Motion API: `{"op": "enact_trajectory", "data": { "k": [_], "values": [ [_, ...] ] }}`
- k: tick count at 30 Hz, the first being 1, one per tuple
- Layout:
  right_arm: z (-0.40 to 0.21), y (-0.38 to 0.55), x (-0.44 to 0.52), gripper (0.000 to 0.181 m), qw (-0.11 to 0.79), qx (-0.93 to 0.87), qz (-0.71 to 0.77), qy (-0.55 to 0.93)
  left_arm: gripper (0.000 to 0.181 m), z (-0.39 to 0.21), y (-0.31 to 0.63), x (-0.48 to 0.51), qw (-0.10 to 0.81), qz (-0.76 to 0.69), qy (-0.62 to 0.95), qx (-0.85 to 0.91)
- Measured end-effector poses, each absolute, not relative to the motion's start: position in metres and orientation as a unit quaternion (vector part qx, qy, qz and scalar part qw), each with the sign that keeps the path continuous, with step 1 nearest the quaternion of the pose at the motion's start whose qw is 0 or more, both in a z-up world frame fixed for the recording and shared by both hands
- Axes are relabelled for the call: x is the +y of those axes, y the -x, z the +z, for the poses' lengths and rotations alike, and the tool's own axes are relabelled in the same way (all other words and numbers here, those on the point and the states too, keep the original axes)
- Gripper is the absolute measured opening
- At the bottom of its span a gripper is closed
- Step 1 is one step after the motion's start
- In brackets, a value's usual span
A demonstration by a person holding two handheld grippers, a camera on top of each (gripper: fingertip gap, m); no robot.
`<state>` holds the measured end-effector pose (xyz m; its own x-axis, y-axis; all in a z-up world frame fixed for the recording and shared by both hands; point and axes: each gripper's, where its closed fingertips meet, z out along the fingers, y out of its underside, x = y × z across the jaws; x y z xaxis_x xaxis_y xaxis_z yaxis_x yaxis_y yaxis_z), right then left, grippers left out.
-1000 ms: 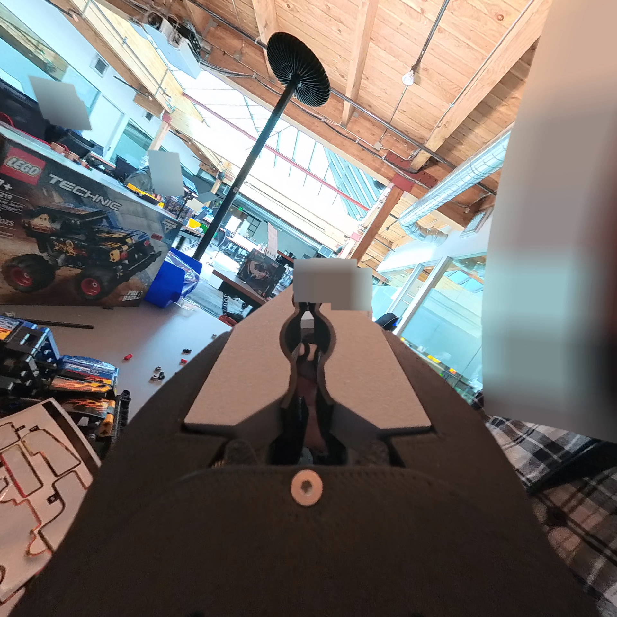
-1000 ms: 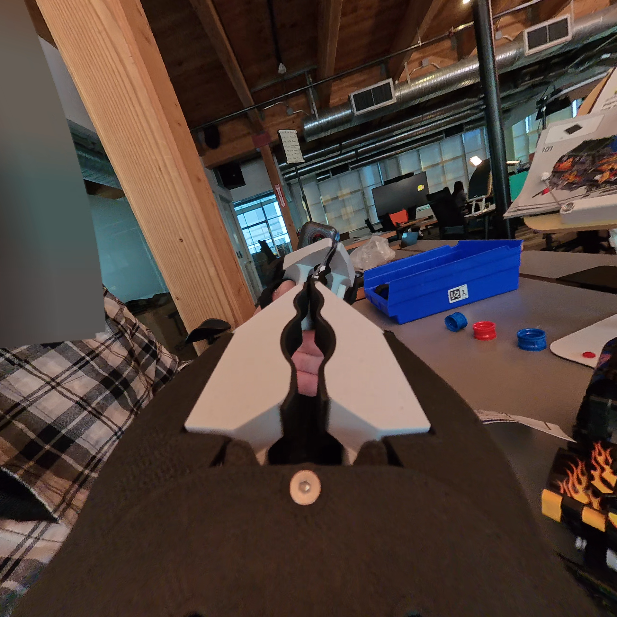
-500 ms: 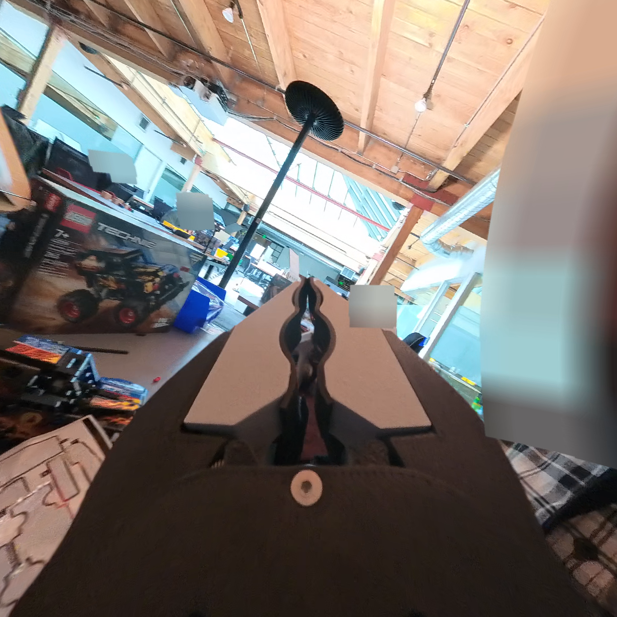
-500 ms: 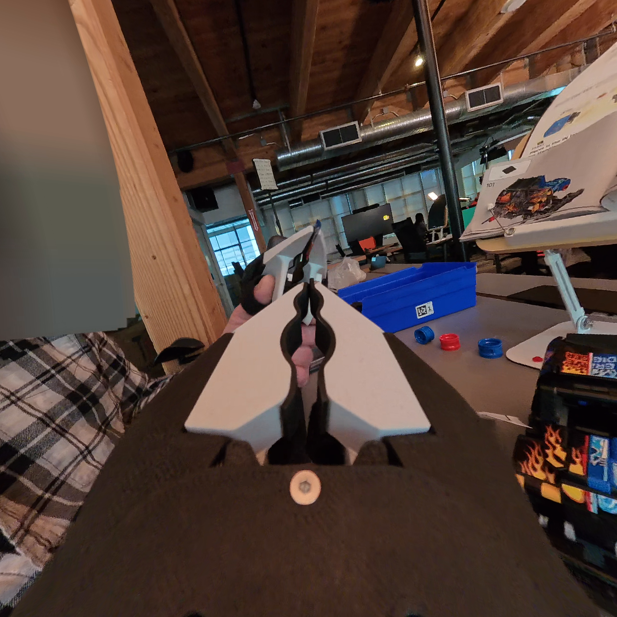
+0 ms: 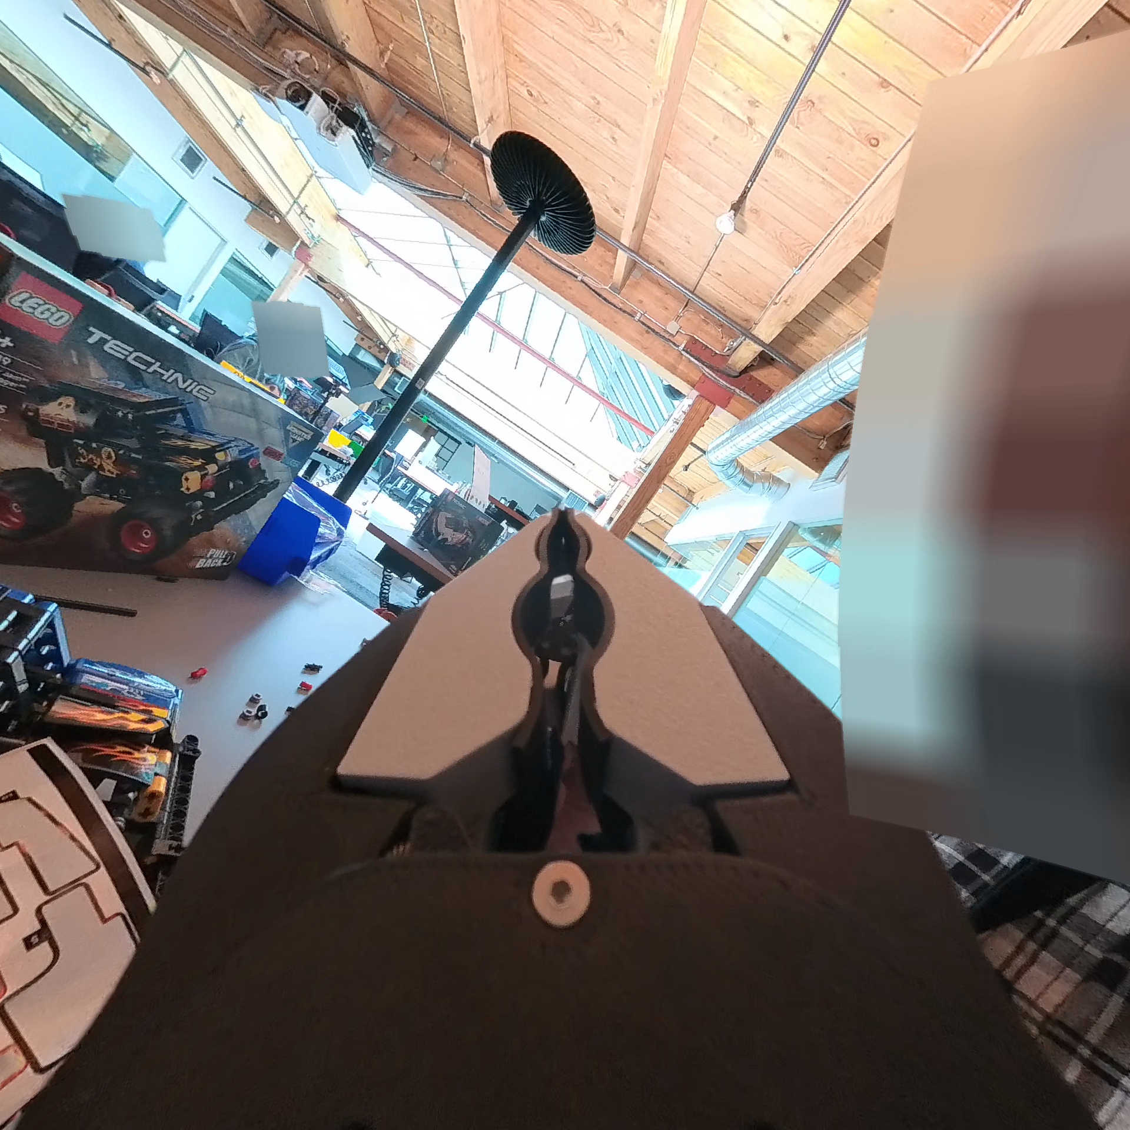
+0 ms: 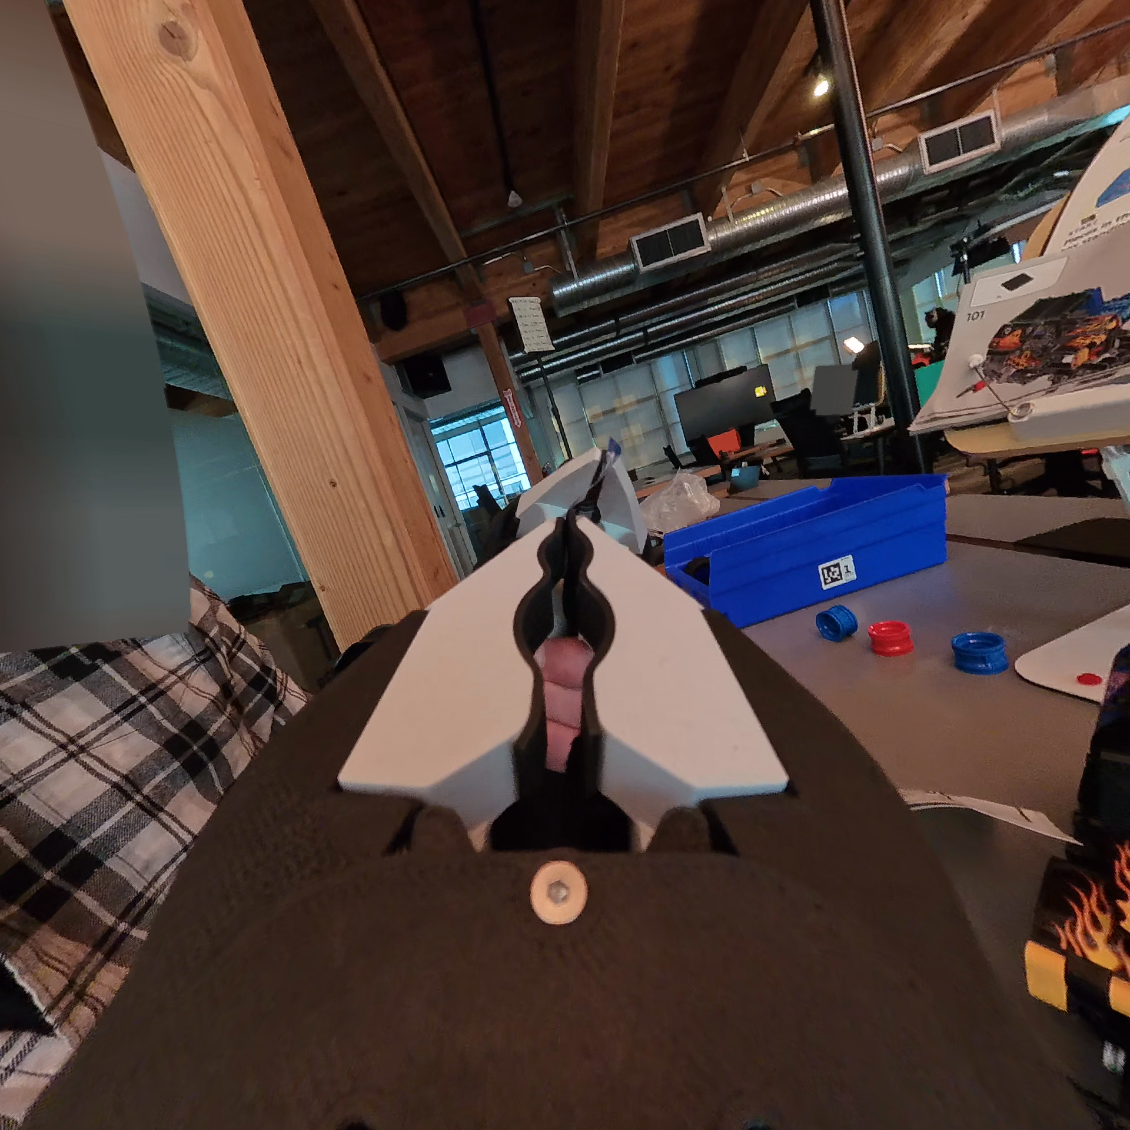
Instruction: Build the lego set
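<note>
On the grey table [image 6: 917, 703] sits the half-built truck [image 5: 110, 721], near and to the left of the left gripper [image 5: 559, 520], and well apart from both grippers. It is blocky, black hard plastic, with shiny flame stickers on its sides.

What has changed: half a second ago the left gripper was a little way off from the right gripper [image 6: 572, 526]. Now the two tips meet nose to nose, up in the air in front of the person's plaid shirt [image 6: 122, 764]. I think a sticker is being passed or fixed between them, so nothing is being put on the truck yet.

The left gripper's white fingers are pressed together on a thin dark strip [image 6: 605, 455] with a blue end that pokes out past them. It looks flat and bendy, like a sticker. The right gripper's fingers are together at the tips too. A thin dark edge runs down the wavy gap between them, but I cannot tell if they pinch it.

Far left stands the big cardboard box [image 5: 122, 458]. Far right is a blue plastic bin [image 6: 807, 550], long and hard. The paper booklet [image 6: 1039, 361] rests open on a stand at the right. A white sticker sheet [image 5: 55, 905] with cut-out holes lies near left. Three round wheel rims [image 6: 889, 638], two blue and one red, lie by the bin. Tiny pins [image 5: 257, 709] are scattered on the table.
</note>
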<state>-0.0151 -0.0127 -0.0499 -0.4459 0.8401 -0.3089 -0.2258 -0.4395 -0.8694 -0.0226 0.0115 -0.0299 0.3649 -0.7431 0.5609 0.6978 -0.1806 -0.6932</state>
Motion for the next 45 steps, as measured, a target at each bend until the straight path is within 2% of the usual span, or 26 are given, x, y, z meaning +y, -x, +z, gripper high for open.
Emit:
{"op": "enact_trajectory", "data": {
  "k": [9, 13, 19, 21, 24, 28, 31, 39, 43, 45],
  "values": [
    [-0.043, 0.006, -0.012, 0.000, 0.398, -0.383, 0.751, 0.362, 0.000, -0.029, 0.020, 0.011, 0.660, -0.539, 0.523, 0.024],
    [-0.035, -0.009, -0.002, 0.000, 0.434, -0.365, 0.747, 0.346, 0.000, -0.023, 0.058, 0.013, 0.691, -0.522, 0.500, -0.018],
    [-0.040, -0.002, 0.003, 0.000, 0.408, -0.356, 0.758, 0.363, 0.000, -0.022, 0.037, 0.009, 0.671, -0.547, 0.500, 0.005],
    [-0.046, 0.005, 0.002, 0.008, 0.392, -0.368, 0.752, 0.381, 0.000, -0.027, 0.036, 0.011, 0.662, -0.551, 0.508, 0.006],
    [-0.052, 0.012, -0.002, 0.008, 0.365, -0.380, 0.753, 0.394, 0.000, -0.028, 0.033, 0.010, 0.653, -0.564, 0.505, 0.006],
    [-0.050, 0.016, -0.007, 0.008, 0.359, -0.387, 0.755, 0.390, 0.000, -0.029, 0.025, 0.012, 0.643, -0.571, 0.509, 0.015],
    [-0.050, 0.015, -0.001, 0.015, 0.363, -0.389, 0.748, 0.397, 0.000, -0.032, 0.024, 0.011, 0.637, -0.564, 0.525, 0.028],
    [-0.042, 0.006, 0.023, 0.007, 0.360, -0.482, 0.675, 0.428, 0.000, -0.046, 0.015, 0.019, 0.612, -0.455, 0.636, 0.114],
    [-0.036, 0.015, 0.039, 0.013, 0.362, -0.547, 0.607, 0.448, 0.000, -0.048, 0.018, 0.031, 0.595, -0.402, 0.679, 0.153],
    [-0.038, 0.023, 0.046, 0.014, 0.333, -0.576, 0.593, 0.453, 0.000, -0.054, 0.025, 0.045, 0.574, -0.381, 0.704, 0.171]
  ]
}}
